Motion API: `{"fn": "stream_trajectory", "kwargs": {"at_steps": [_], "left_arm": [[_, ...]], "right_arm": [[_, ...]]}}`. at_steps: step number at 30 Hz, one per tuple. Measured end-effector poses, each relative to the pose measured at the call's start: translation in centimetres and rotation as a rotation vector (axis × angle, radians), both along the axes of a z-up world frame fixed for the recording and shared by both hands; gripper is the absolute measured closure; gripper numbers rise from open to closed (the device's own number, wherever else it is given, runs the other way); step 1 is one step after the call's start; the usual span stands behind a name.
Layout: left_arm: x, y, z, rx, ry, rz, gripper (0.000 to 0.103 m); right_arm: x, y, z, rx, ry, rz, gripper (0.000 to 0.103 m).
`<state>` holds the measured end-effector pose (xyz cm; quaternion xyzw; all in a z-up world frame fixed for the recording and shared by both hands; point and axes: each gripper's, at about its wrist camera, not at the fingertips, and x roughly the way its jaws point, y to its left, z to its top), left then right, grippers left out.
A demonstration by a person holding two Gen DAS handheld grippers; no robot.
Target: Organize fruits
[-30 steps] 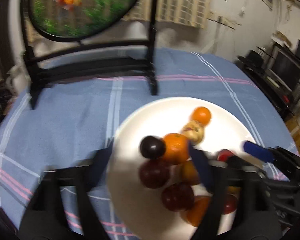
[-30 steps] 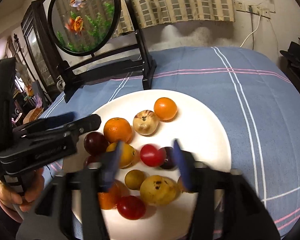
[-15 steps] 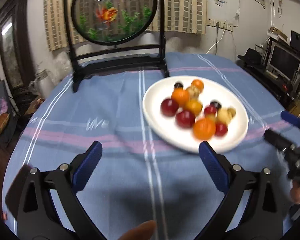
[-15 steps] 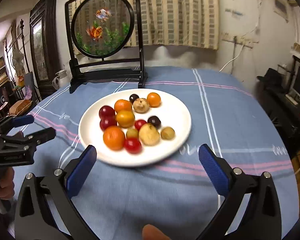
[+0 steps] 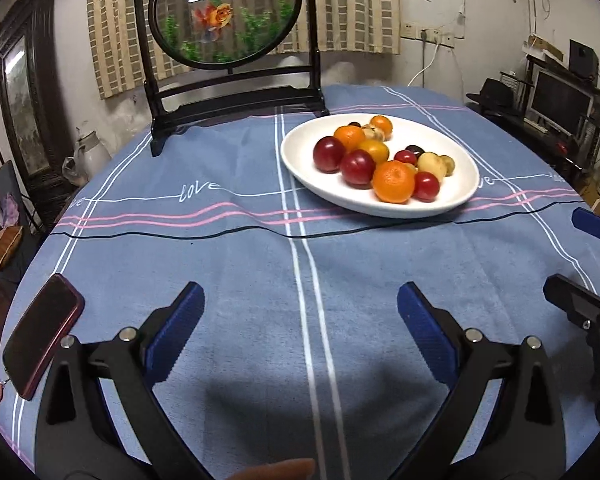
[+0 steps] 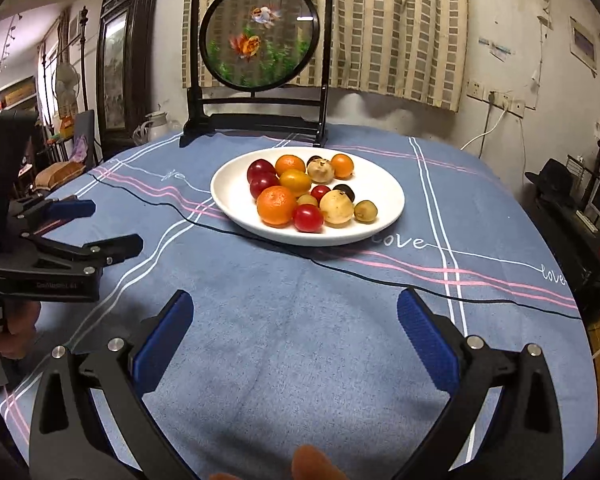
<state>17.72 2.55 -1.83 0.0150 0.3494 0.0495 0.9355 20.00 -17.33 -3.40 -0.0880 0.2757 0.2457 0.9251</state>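
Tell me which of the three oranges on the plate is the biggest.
The orange at the plate's near edge, beside the red cherry tomato. It looks clearly larger than the two oranges at the far side.

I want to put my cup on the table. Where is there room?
The widest bare cloth lies between the black cable and the near table edge, beside the phone. Another free patch lies between the goldfish screen and the white plate. The plate itself is crowded with fruit.

The word "love" is stitched in white on the blue tablecloth [image 5: 260,264].
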Motion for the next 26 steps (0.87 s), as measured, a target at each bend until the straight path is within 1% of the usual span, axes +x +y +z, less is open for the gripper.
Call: {"fn": "stream_trajectory", "kwargs": {"at_steps": [4,9,17,20,26], "left_arm": [[-0.02,-0.02,0.0,0.002,-0.002,0.005,0.004],[-0.08,-0.05,0.04,0.002,-0.008,-0.002,0.004],[-0.13,-0.44,-0.08,0.013,-0.011,-0.017,0.004],[-0.12,-0.48,-0.03,0.032,-0.016,-0.003,0.004],[-0.25,-0.18,0.04,0.024,-0.027,0.005,0.004]], "right_arm": [[0.39,-0.14,-0.28,-0.01,0.02,-0.018,0.001],[0.39,-0.17,-0.31,-0.013,0.015,-0.026,0.001],[0.72,-0.49,-0.44,-0.007,0.035,-0.039,0.001],[0.86,-0.65,-0.49,-0.005,0.041,-0.046,0.001],[1.03,-0.73,-0.45,0.002,0.047,-0.053,0.001]]}}
